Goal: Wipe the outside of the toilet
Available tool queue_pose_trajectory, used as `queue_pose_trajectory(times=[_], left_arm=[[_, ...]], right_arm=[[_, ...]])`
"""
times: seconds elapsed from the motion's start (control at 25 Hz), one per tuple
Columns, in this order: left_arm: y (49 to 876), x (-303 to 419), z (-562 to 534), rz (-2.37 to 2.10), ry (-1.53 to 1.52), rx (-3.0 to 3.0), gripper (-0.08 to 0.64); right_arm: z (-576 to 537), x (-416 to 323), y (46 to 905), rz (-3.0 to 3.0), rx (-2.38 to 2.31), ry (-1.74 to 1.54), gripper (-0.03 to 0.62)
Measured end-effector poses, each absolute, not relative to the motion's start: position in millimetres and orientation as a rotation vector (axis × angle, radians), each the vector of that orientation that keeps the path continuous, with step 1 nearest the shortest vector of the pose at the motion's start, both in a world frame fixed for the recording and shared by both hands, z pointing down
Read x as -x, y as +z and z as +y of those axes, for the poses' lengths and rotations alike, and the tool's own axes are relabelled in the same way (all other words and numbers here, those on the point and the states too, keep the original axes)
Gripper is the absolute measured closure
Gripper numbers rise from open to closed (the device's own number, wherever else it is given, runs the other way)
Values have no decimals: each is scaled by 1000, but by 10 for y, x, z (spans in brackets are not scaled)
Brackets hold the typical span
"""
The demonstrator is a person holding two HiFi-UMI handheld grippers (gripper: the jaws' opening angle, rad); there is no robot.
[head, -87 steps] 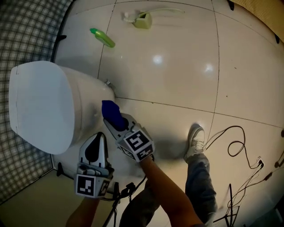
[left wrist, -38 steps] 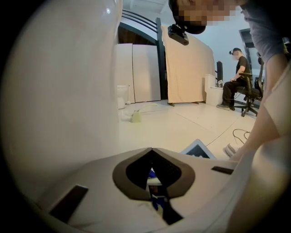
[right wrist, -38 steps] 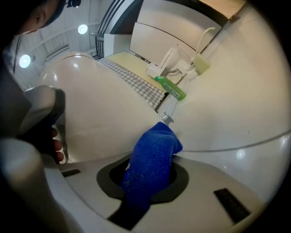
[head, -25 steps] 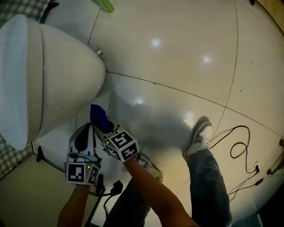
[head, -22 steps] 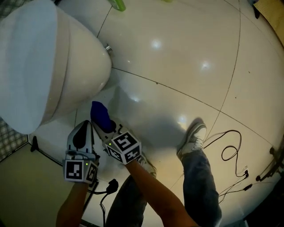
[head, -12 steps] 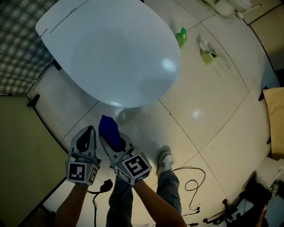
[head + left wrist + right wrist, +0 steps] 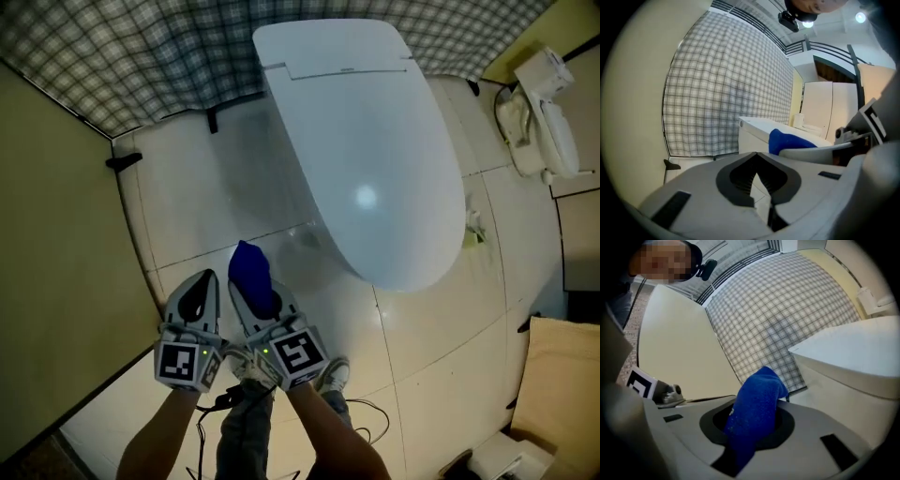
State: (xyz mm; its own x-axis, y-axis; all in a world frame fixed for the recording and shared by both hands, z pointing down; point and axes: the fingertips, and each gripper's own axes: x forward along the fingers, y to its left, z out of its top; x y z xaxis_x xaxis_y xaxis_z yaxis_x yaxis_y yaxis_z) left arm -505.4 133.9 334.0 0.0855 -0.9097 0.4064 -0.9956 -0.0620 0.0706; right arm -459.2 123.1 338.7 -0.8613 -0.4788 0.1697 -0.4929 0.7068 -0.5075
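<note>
Swung round since earlier, toilet now ahead-right of both jaws, untouched; right gripper pinches blue cloth upright (ready for wiping); left gripper closed, empty, idle alongside.

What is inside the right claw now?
A blue cloth sits clamped in the right claw, with its upper end sticking out past the tips. The lower end of the cloth is covered by the claw's body.
</note>
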Motion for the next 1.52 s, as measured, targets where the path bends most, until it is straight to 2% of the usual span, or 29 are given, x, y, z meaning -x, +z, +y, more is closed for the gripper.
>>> queue_pose_trajectory(times=[0.4,0.68,0.92,1.12,1.52], left_arm=[[3201,6158,456,-1968,324,-2042,554],[3584,6410,-782,-1917,310,-2047,554],[3889,6584,-1539,-1866,337,-2075,554],[4106,6474,-1585,-1800,364,-2111,554],[4218,5459,-611,-1539,351,-2236,554]], right_arm=[[-32,5707,3393,-2896,-902,783,525],[-1497,6252,4010,-2805,-1000,690,525],[-2461,6285,4483,-2681,-1164,708,525],[-2222,5985,4578,-2666,-1189,696,525],[-320,4575,4672,-2496,-1296,685,525]])
